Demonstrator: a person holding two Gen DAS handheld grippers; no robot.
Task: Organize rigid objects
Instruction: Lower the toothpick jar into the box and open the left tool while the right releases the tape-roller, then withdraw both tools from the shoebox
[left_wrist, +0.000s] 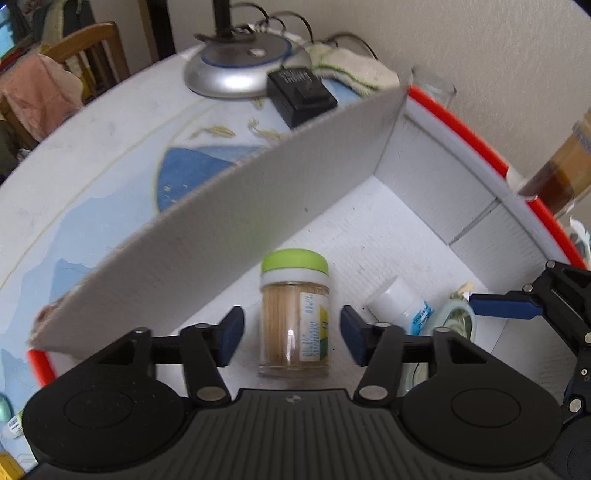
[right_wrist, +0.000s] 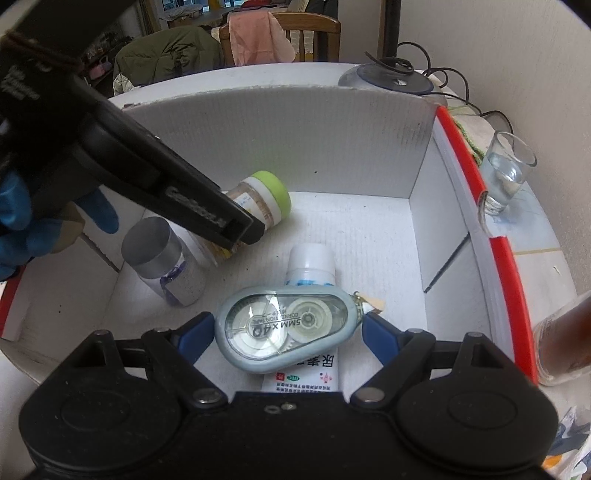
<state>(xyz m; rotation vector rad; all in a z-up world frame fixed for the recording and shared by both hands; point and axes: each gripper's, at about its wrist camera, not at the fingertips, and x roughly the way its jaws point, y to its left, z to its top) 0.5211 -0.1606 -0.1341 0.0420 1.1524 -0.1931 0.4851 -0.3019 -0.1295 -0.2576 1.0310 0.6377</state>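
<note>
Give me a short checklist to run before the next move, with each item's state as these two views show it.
1. Toothpick jar lies inside the white box: ok.
2. Left gripper jaws clear of the jar, gaps on both sides: ok.
3. Correction tape sits between the open right gripper jaws: ok.
4. Right jaws touching the tape: cannot tell.
5. Tape rests on the white tube, not the floor: not ok.

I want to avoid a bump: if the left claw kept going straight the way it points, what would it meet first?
Most likely the toothpick jar, lying between the open left claw fingers without touching them; beyond it, the white box floor. Depth is hard to judge here.
</note>
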